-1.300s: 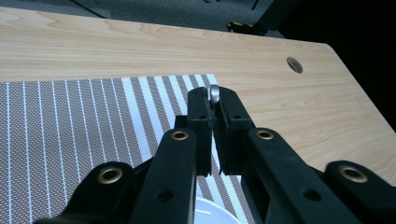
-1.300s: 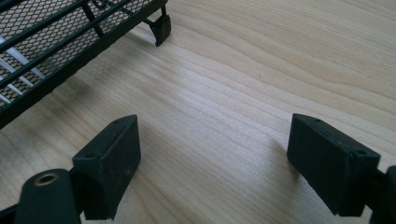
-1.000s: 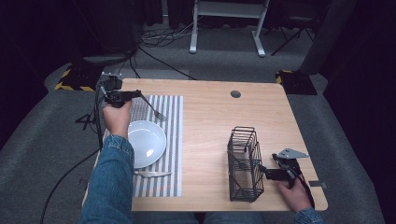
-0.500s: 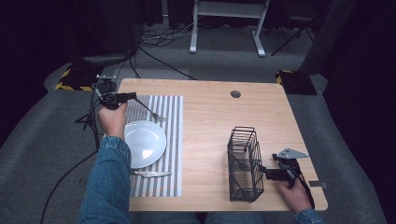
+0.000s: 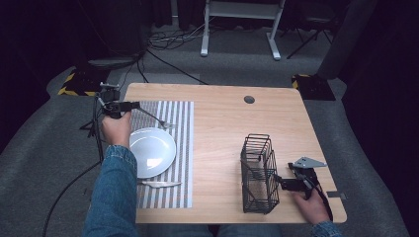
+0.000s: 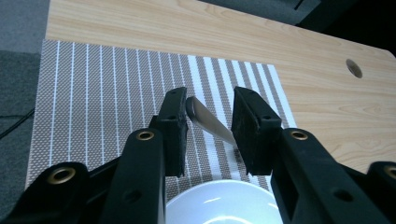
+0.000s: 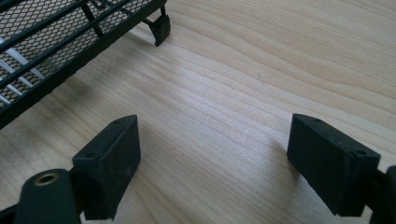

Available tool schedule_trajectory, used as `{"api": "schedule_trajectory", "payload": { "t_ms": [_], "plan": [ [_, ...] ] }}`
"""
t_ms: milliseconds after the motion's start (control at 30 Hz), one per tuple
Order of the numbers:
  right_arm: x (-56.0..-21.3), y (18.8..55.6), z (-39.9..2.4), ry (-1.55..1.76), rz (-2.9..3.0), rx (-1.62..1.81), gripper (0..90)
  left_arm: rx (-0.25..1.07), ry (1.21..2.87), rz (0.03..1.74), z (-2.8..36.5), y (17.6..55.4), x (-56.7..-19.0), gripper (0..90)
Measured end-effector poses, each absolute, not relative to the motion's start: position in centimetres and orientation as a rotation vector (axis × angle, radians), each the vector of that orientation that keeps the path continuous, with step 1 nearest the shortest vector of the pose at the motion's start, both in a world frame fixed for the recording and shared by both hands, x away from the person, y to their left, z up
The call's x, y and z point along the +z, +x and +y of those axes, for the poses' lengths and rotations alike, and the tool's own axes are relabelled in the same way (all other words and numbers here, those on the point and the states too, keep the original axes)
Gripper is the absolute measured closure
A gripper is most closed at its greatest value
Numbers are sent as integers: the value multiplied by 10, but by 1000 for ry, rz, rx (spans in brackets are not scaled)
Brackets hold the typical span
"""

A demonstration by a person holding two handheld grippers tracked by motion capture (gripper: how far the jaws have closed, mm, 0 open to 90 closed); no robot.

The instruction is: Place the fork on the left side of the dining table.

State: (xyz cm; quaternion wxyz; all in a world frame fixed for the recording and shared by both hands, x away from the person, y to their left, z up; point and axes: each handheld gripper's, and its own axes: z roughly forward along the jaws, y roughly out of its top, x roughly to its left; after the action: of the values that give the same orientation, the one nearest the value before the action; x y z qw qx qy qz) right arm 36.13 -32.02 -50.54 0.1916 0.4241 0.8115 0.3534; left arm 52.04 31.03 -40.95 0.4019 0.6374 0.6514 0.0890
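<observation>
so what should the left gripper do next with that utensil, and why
Probably draw the left gripper back off the utensil: its jaws have just been opening, and the handle sits loose between them over the striped mat beside the plate.

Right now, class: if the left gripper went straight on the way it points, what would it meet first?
Probably the metal utensil handle, which lies between the jaws of the left gripper, now open after just releasing. Beyond it comes the striped placemat. Depth is hard to judge.
</observation>
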Motion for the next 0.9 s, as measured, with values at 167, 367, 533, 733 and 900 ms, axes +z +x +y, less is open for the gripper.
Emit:
{"api": "schedule_trajectory", "payload": {
  "t_ms": [167,367,533,733,900],
  "plan": [
    [-505,361,-320,1191,2279,992,175,225,1630,1671,313,522,-416,639],
    [-505,361,-320,1191,2279,993,175,219,1640,1685,313,523,-421,639],
    [-505,361,-320,1190,2279,993,175,181,1620,1708,316,522,-433,638],
    [-505,361,-320,1191,2279,993,175,159,1605,1729,320,522,-441,634],
    [-505,361,-320,1191,2279,993,175,145,1585,1738,324,523,-446,633]
  ]
}}
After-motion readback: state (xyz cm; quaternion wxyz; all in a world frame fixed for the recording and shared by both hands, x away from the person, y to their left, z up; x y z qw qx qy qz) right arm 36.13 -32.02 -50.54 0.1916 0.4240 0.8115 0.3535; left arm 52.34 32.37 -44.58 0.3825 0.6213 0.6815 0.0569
